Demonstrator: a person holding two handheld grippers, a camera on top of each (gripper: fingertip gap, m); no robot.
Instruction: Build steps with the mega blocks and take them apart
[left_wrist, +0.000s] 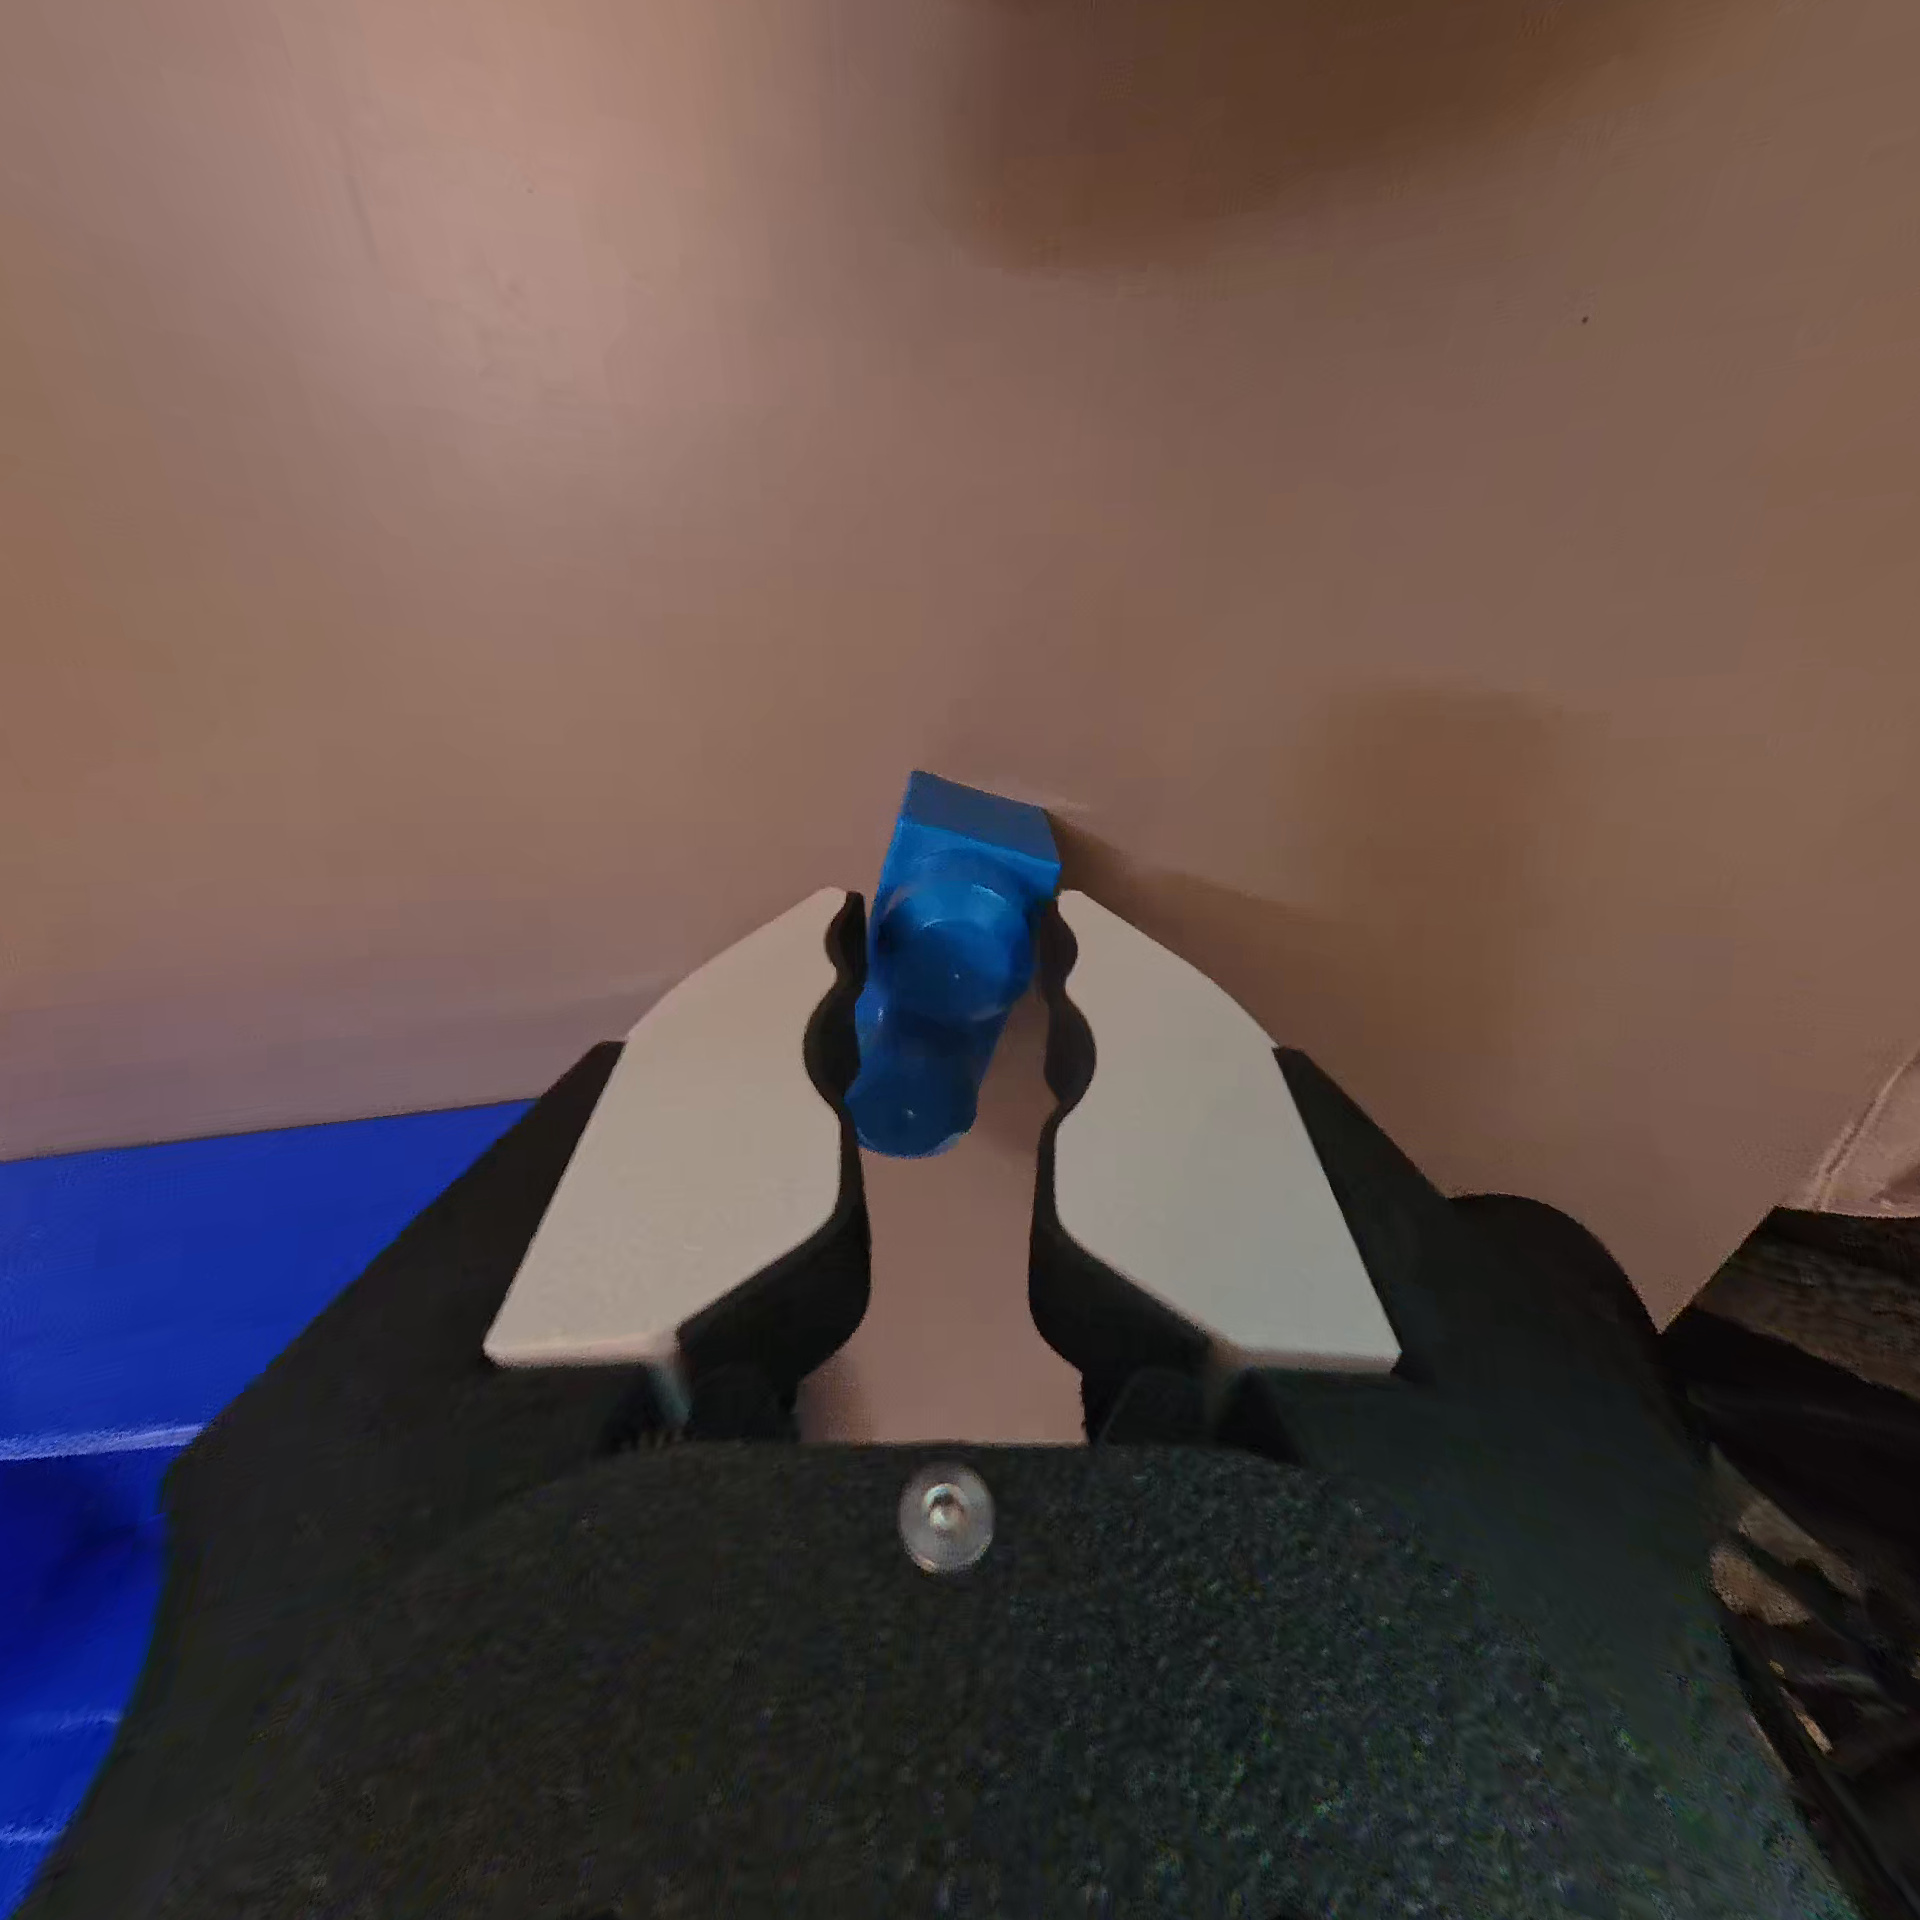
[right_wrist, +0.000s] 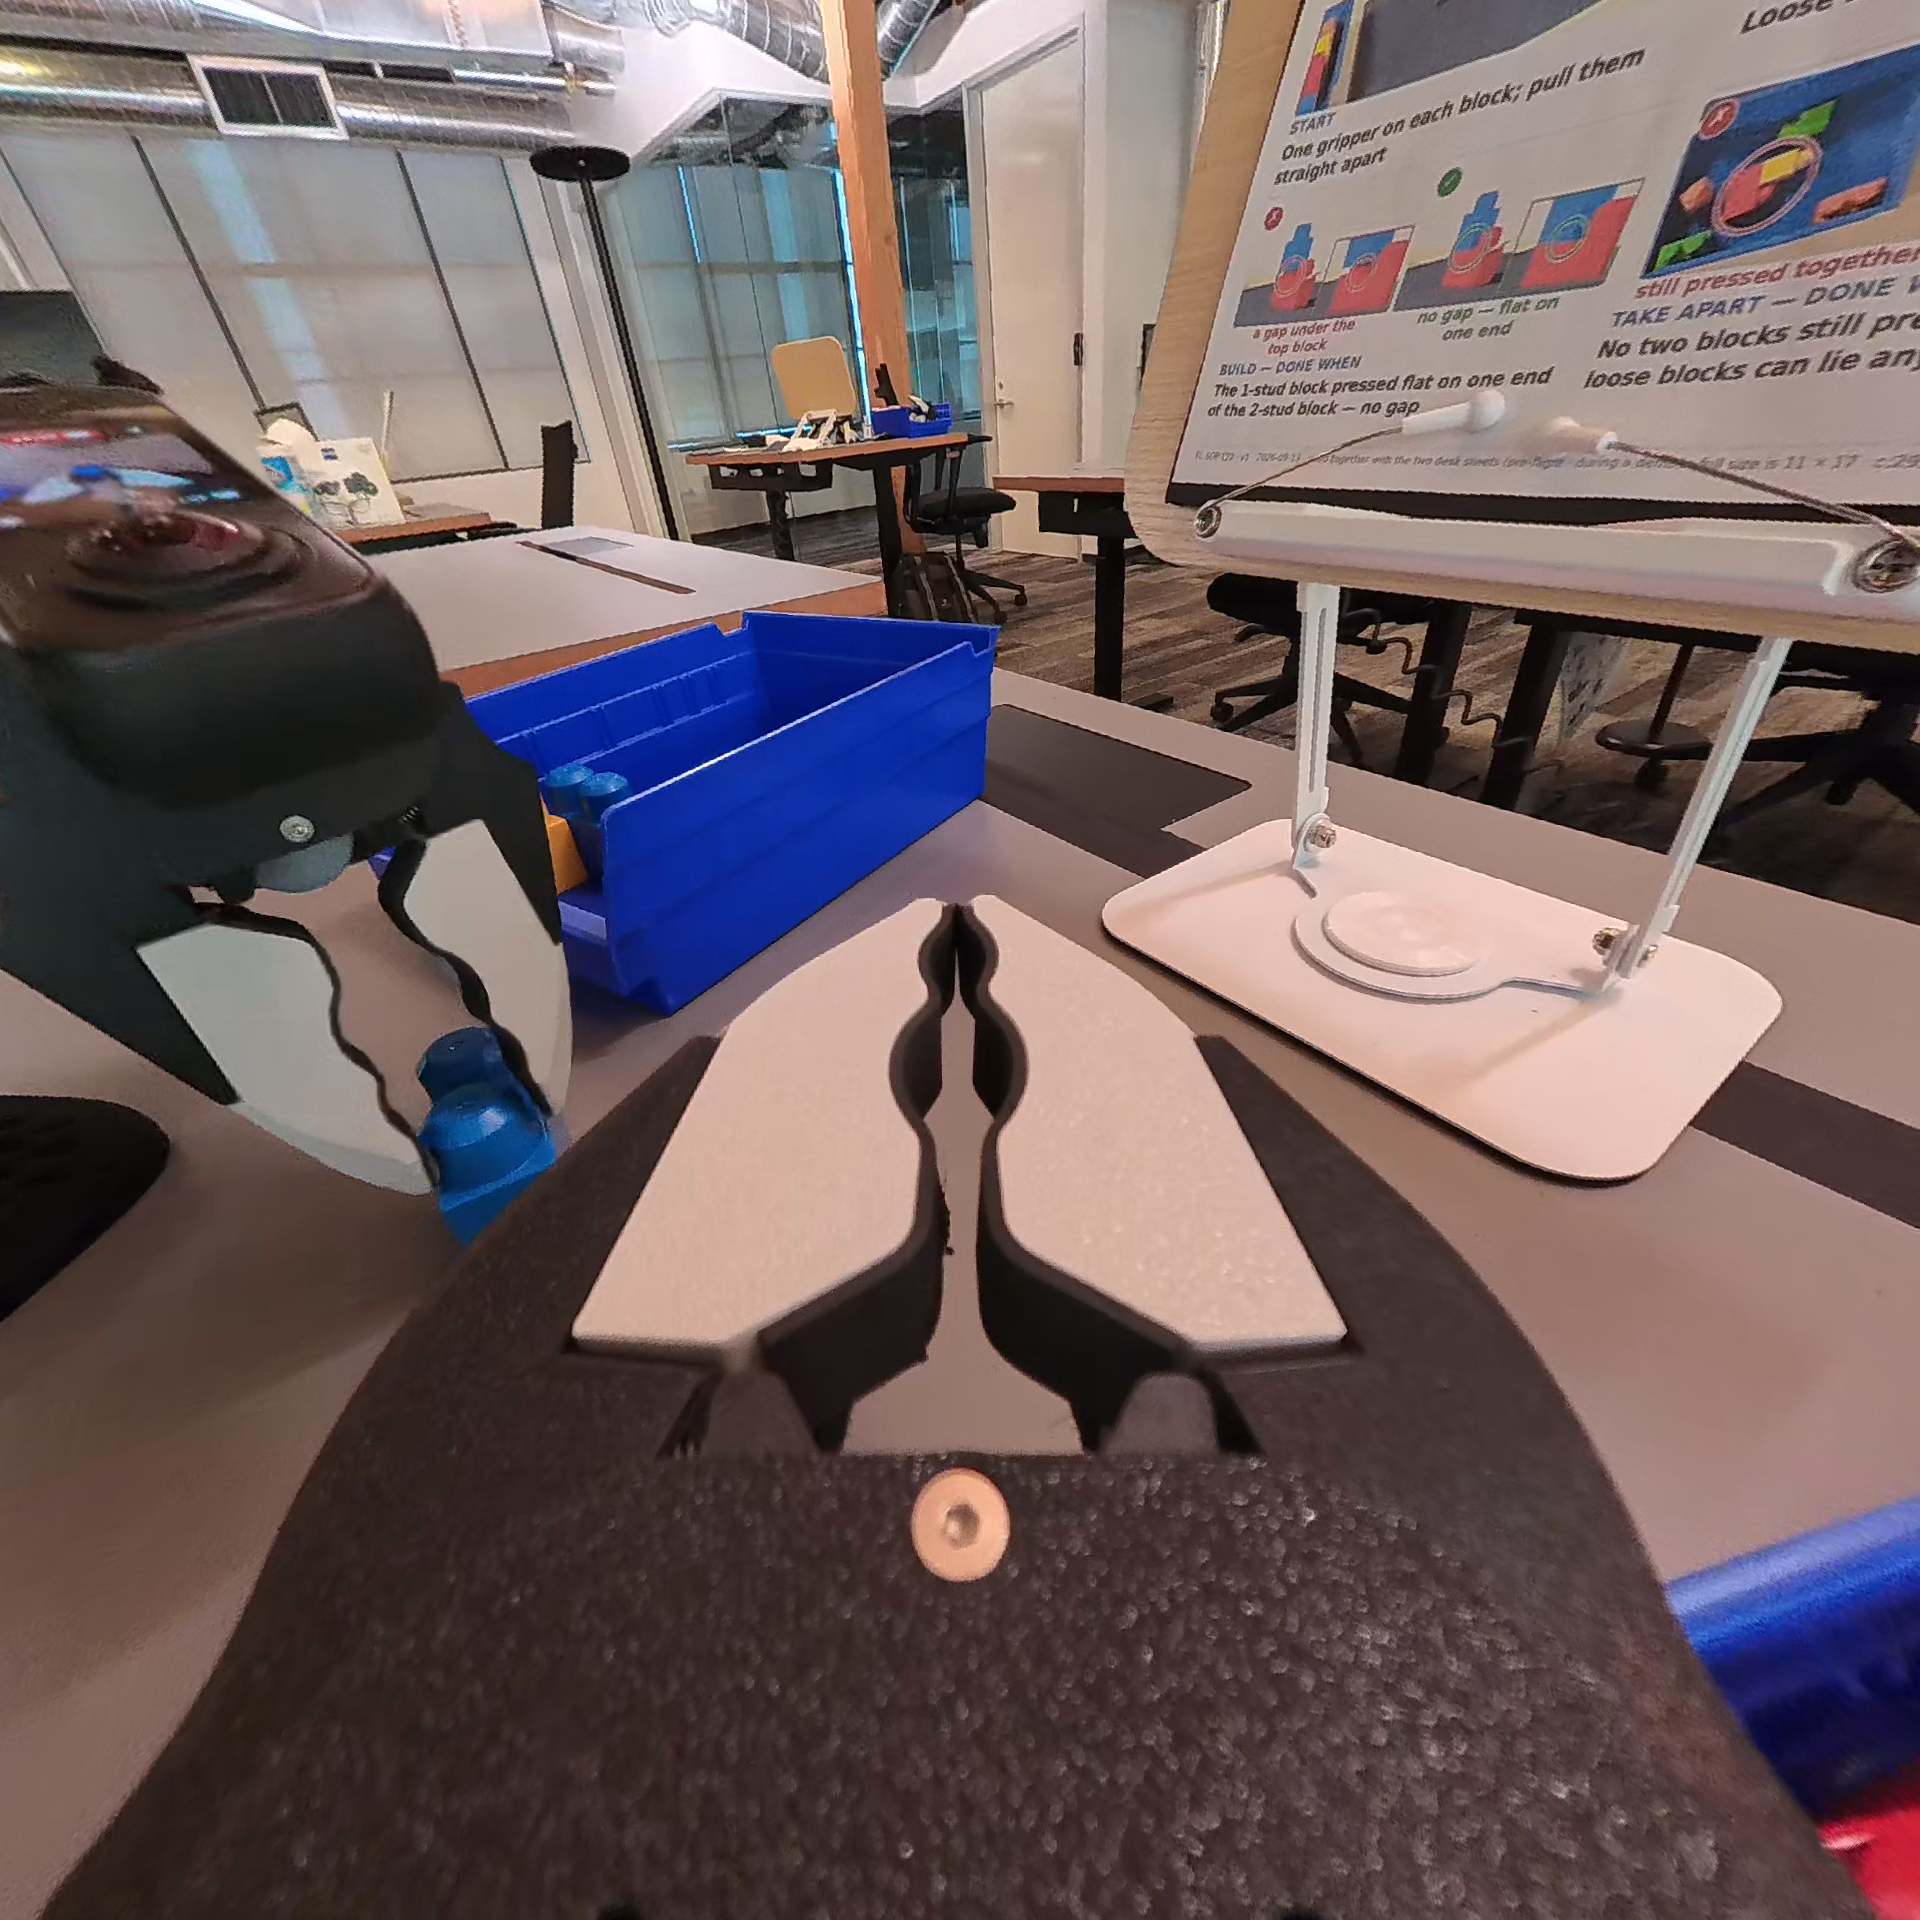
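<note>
Blue block, two studs, pinched in left gripper low over the table. Right gripper closed, empty. No steps built yet, apparently; more blocks wait in bin.

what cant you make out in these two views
- Blue block, left wrist view: its base is hidden behind its own studs.
- Blue bin, right wrist view: its contents are mostly hidden by the left hand-held gripper.
- Red thing, right wrist view: cut off at the bottom corner.
</note>
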